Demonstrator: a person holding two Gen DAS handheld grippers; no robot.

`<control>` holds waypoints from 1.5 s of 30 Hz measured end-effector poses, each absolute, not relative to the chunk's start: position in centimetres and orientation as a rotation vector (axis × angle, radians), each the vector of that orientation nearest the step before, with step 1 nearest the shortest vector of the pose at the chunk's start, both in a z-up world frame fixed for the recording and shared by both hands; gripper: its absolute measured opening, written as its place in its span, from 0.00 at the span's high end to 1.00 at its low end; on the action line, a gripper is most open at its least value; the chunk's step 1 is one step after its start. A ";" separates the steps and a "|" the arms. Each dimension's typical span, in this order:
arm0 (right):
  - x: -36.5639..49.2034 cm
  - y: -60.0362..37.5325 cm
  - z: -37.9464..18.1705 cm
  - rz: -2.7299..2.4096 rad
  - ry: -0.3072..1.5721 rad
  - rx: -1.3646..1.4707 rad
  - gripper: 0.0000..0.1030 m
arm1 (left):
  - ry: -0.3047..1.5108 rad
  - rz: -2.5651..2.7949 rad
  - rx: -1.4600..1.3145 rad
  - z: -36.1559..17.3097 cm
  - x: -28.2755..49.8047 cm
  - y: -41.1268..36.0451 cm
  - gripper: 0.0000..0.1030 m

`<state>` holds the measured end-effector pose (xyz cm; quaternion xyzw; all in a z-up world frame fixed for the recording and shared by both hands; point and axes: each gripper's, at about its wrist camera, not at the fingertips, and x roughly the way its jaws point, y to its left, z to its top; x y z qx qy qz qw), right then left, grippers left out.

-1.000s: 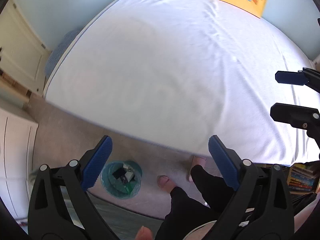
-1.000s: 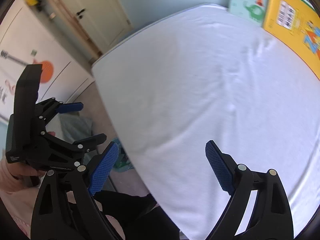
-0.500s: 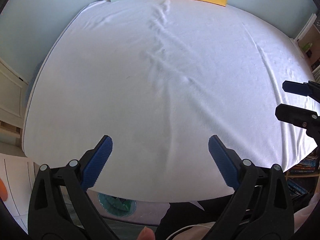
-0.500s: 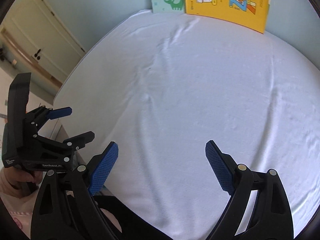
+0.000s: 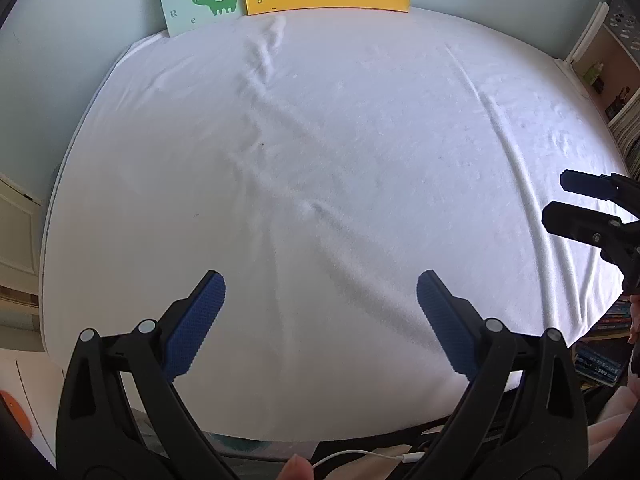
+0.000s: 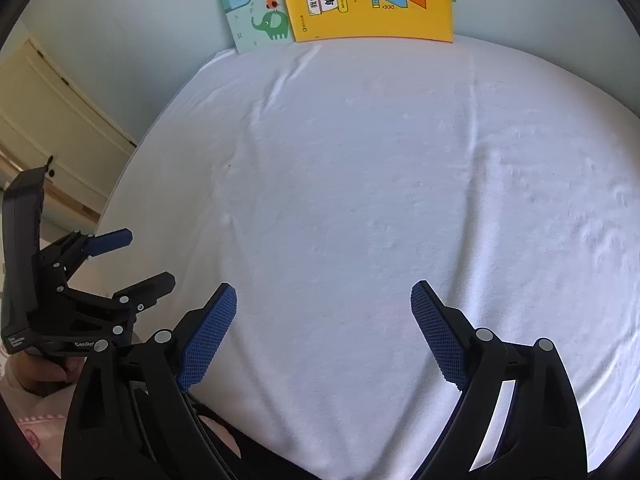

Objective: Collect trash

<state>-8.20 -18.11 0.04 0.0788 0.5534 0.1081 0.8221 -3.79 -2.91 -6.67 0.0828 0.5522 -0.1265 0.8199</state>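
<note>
No piece of trash can be made out anywhere on the wide white fitted bedsheet [image 5: 320, 184], which is seen in both wrist views as a soft, lightly creased cloth surface with nothing lying on it; where the trash to be collected lies cannot be told from these views. The left gripper [image 5: 320, 320] is held spread wide with nothing between its blue ribbed pads [image 5: 196, 320], and the right gripper [image 6: 324, 328] is likewise spread wide and empty above the sheet. How the trash will handle can only be judged in general: scraps and wrappers are expected to be light, limp and easily crushed, so a pinch across a raised fold or edge would be favoured over a flat face pressed into the yielding sheet. Two children's books are propped against the pale blue wall at the head of the bed, a yellow word book [image 6: 372, 0] and, touching its left edge, a pale green book with an elephant picture [image 6: 260, 12]. A sliver of a teal round container [image 5: 236, 446] is glimpsed below the near bed edge in the left wrist view; its contents are hidden.
</note>
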 end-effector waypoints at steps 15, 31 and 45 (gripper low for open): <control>-6.7 -19.5 0.3 0.224 1.165 0.186 0.14 | 1.165 -0.267 0.179 -6.5 -2.6 -3.5 0.08; -5.3 -19.9 -0.3 0.221 1.188 0.179 0.14 | 1.174 -0.258 0.173 -6.7 -1.8 -3.6 0.08; -4.8 -20.4 -0.4 0.211 1.191 0.193 0.14 | 1.181 -0.270 0.180 -6.9 -1.2 -3.7 0.08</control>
